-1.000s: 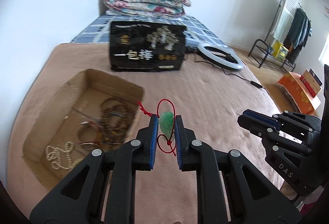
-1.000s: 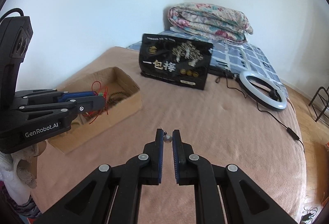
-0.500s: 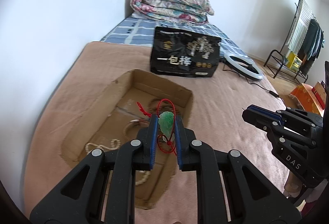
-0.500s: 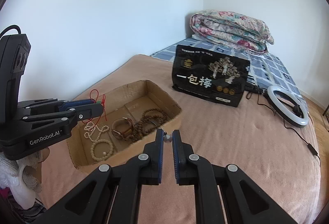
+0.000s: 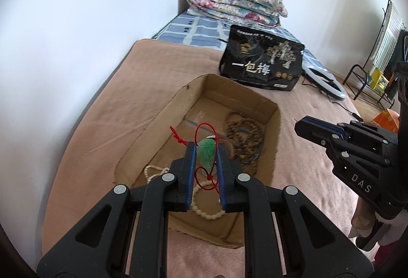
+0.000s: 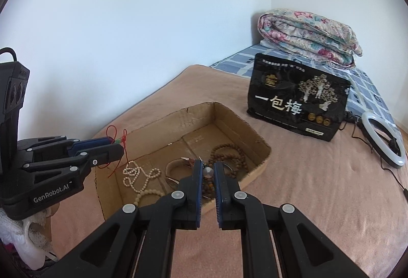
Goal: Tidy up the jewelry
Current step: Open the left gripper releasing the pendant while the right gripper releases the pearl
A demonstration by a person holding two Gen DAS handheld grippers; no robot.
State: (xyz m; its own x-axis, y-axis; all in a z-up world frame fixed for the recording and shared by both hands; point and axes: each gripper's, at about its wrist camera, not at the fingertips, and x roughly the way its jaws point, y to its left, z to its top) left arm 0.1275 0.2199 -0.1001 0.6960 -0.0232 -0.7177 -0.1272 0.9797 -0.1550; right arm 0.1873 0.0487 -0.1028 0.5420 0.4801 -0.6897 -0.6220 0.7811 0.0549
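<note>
Cardboard box (image 5: 270,109) holds brown beads (image 5: 243,137), pearl strand (image 6: 139,176).

Right tongs (image 6: 208,172) around small bead (image 6: 208,172)

Bright, even daylight — soft shadows, sharp focus, heavy fisheye bending, dark corners.

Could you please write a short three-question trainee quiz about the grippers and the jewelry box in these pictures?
1. True or false: the left gripper holds a green pendant on a red cord.
2. What does the right gripper pinch? A) wooden bead strand B) small silvery bead C) nothing
3. Fill in: the white bead necklace lies inside the ______ box.

Key: 1 true; 2 B, a small silvery bead; 3 cardboard.
</note>
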